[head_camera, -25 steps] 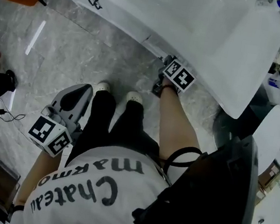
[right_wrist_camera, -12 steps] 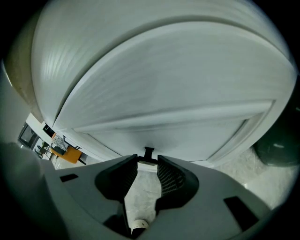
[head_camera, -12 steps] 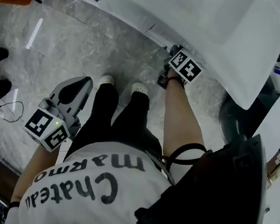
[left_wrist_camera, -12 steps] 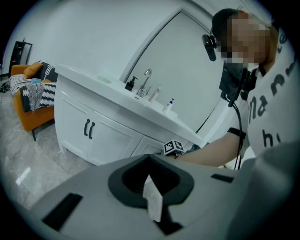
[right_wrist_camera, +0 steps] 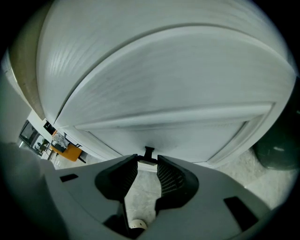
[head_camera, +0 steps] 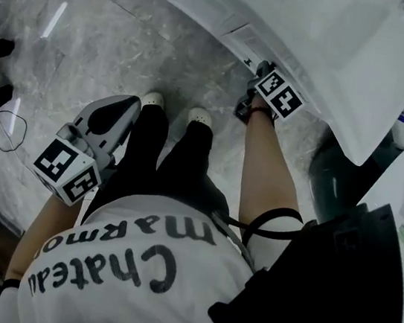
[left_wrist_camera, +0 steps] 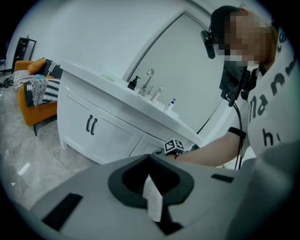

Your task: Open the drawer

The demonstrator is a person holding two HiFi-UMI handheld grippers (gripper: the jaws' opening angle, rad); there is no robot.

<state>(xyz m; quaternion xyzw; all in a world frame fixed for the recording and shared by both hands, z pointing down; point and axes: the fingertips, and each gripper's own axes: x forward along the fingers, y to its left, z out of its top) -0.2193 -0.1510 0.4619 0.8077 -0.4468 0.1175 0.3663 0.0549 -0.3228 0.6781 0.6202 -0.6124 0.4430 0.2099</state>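
The white drawer front (right_wrist_camera: pixel 178 126) fills the right gripper view; its small dark handle (right_wrist_camera: pixel 148 157) sits between my right gripper's (right_wrist_camera: pixel 148 162) ribbed fingertips, which look closed on its ends. From the head view, that gripper (head_camera: pixel 260 72) reaches under the edge of the white vanity top (head_camera: pixel 319 31). My left gripper (head_camera: pixel 125 109) hangs low beside the person's left leg, away from the vanity, with its jaws together and nothing in them. In its own view the left gripper (left_wrist_camera: pixel 150 180) faces the cabinet doors (left_wrist_camera: pixel 91 125).
A faucet and small bottles (left_wrist_camera: pixel 149 84) stand on the vanity top. An orange chair (left_wrist_camera: pixel 35 105) is at the far left. A dark round bin (head_camera: pixel 335 177) sits on the floor right of the drawer. The person's white shoes (head_camera: pixel 151 100) stand on marble floor.
Both grippers keep their places; the head view has shifted a little. Dark shoes at the left edge of the floor have moved.
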